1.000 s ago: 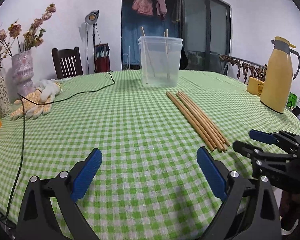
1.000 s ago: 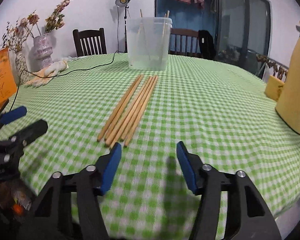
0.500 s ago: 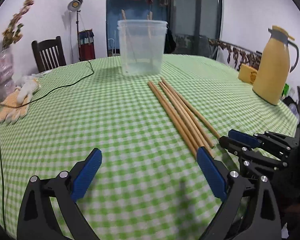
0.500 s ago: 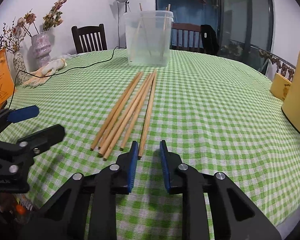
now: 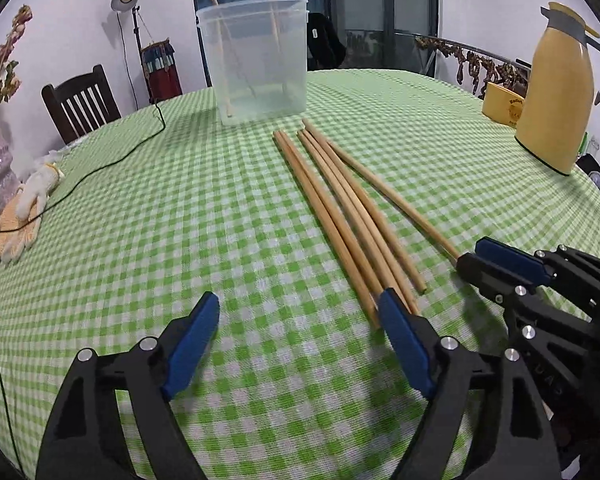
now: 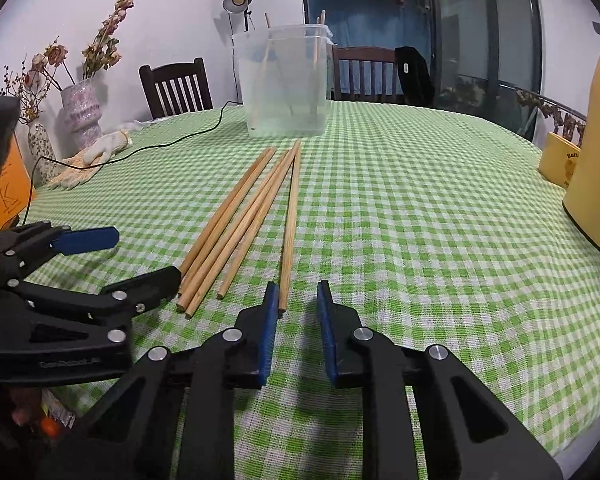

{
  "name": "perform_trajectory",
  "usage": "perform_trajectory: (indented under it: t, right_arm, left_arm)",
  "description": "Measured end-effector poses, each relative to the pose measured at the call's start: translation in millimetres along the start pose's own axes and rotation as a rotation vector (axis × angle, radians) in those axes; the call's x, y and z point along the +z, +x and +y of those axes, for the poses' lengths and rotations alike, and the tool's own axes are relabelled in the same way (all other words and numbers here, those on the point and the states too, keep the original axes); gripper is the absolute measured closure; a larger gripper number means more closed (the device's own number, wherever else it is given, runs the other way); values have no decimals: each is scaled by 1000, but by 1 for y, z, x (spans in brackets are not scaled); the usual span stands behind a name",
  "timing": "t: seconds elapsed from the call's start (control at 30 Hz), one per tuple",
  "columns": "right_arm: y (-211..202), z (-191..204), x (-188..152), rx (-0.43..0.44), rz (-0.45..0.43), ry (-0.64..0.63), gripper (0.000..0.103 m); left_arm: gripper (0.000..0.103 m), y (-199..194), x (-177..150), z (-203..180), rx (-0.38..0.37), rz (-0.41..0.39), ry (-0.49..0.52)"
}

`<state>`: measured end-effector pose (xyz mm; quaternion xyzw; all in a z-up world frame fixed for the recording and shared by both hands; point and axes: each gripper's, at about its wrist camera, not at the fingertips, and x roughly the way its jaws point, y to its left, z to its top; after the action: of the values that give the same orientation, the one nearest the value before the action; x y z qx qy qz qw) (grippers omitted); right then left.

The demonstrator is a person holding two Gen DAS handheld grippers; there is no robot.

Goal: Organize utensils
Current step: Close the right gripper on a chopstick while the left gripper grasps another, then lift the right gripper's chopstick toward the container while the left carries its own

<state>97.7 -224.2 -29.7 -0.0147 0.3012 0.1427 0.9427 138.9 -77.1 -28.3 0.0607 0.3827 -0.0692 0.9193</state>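
Several wooden chopsticks (image 5: 340, 208) lie side by side on the green checked tablecloth; they also show in the right wrist view (image 6: 244, 216). One chopstick (image 6: 290, 220) lies apart to the right, its near end between the pads of my right gripper (image 6: 298, 300), which is narrowly open around it. My left gripper (image 5: 300, 320) is wide open, its right pad at the near ends of the bundle. A clear plastic tub (image 5: 256, 60) behind them holds two chopsticks upright; it also shows in the right wrist view (image 6: 286, 80).
A yellow thermos (image 5: 556, 88) and a yellow cup (image 5: 500, 104) stand at the right. A black cable (image 5: 112, 160), work gloves (image 5: 24, 208) and vases (image 6: 80, 116) are at the left. Chairs (image 6: 176, 88) stand behind the table.
Both grippers have moved forward to the chopsticks' near ends. The right gripper narrowed from wide open; the outermost chopstick has been shifted away from the bundle.
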Motion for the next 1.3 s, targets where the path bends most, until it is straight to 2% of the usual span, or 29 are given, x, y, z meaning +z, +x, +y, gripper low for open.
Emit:
perform_trajectory:
  t: [0.2,0.27,0.33,0.4,0.53,0.63,0.8,0.83,0.87,0.9,1.1,1.3]
  right_arm:
    - [-3,-6,-3,11,-7,4,83]
    - [-4,-7,-4,12,-8,6,83]
    - [-4,-7,-4,14,-7,7,83]
    - [-4,-7,-4,14,-7,8,83]
    - [-4,-7,-4,8,-6,3,84]
    - [-3,-4,-3,-4,-9,-18,84]
    - [-1,-2,-3,-5,-12,-27,85]
    - [0,-2,-2,1,-9,-28,87]
    - [-1,-2,-1,5,-6,-28,96]
    - [0,-2,-1,11,0,-25,97]
    - [-4,-3,2,16,3,-17,99]
    - [-32,2,22,-2,-79,-54,99]
  left_arm:
    - [24,5,2,-1,16,22,-31]
    - [32,6,2,0,3,24,-39]
    - [50,3,3,0,1,19,-38]
    - [58,0,2,3,2,19,-38]
    - [87,-5,-2,15,23,16,-58]
    - [99,-9,-6,26,22,10,-71]
    - [100,-12,-11,31,28,-11,-57]
    - [100,-12,-11,32,22,-9,-62]
    - [101,-13,-10,34,16,-6,-70]
    - [101,-14,-11,37,2,-1,-87]
    - [101,-27,-10,48,1,-23,-123]
    - [101,-63,-3,65,15,-105,-133]
